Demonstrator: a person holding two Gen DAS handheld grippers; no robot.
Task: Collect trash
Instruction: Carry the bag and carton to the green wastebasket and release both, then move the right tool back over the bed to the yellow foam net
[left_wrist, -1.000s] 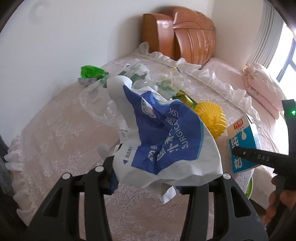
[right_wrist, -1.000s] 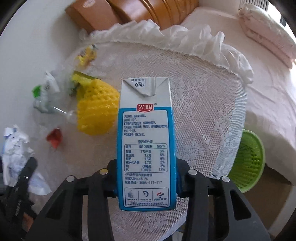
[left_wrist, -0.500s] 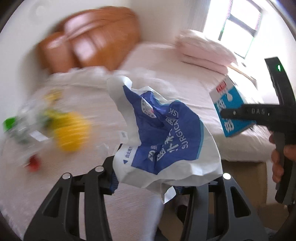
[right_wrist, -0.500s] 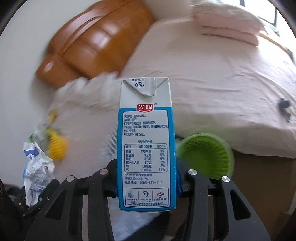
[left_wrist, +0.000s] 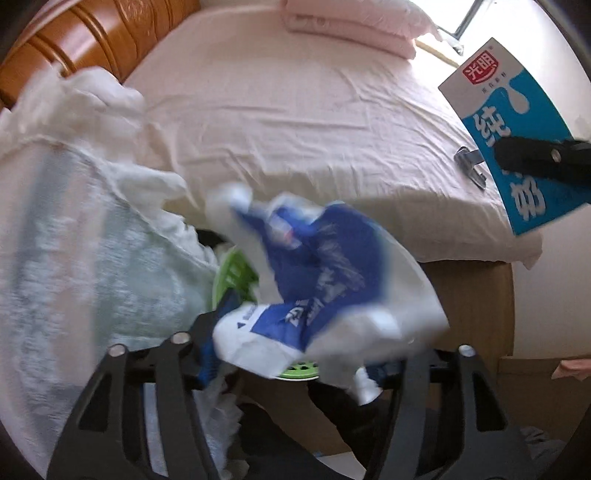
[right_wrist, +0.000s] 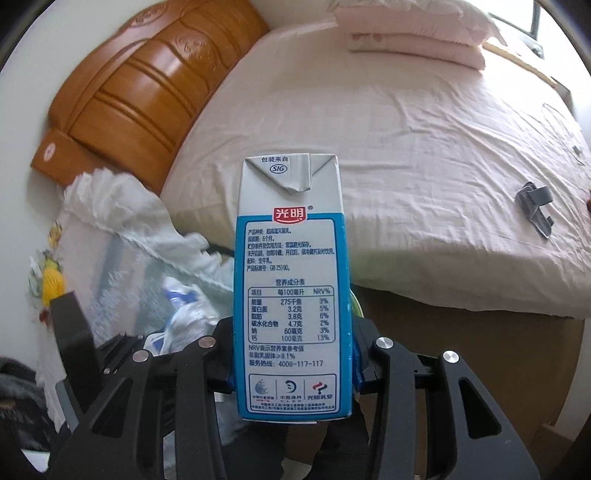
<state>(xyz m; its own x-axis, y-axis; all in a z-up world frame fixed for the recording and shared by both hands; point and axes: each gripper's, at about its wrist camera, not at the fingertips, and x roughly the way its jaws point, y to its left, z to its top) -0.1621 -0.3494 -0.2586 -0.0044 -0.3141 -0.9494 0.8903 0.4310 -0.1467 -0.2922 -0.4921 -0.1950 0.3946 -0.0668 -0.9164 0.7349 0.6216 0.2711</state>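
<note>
On my left, the left hand-held gripper (left_wrist: 295, 363) has just been opening its jaws; the crumpled blue-and-white wrapper (left_wrist: 325, 280) sits blurred between them, above the green basket (left_wrist: 236, 273) at the lace-covered surface's (left_wrist: 74, 258) edge. I cannot tell whether the pads press it. On my right, the right hand-held gripper (right_wrist: 291, 369) clamps the upright milk carton (right_wrist: 291, 288) before the bed (right_wrist: 406, 155).

The counter (right_wrist: 122, 266), under a white lace cloth with a ruffled edge, carries a yellow netted ball (right_wrist: 51, 282) and blurred wrappers beside it; the bed (right_wrist: 369, 155), in a pink sheet, bears folded pink bedding (right_wrist: 413, 35) and a small grey metal clip (right_wrist: 535, 208).
</note>
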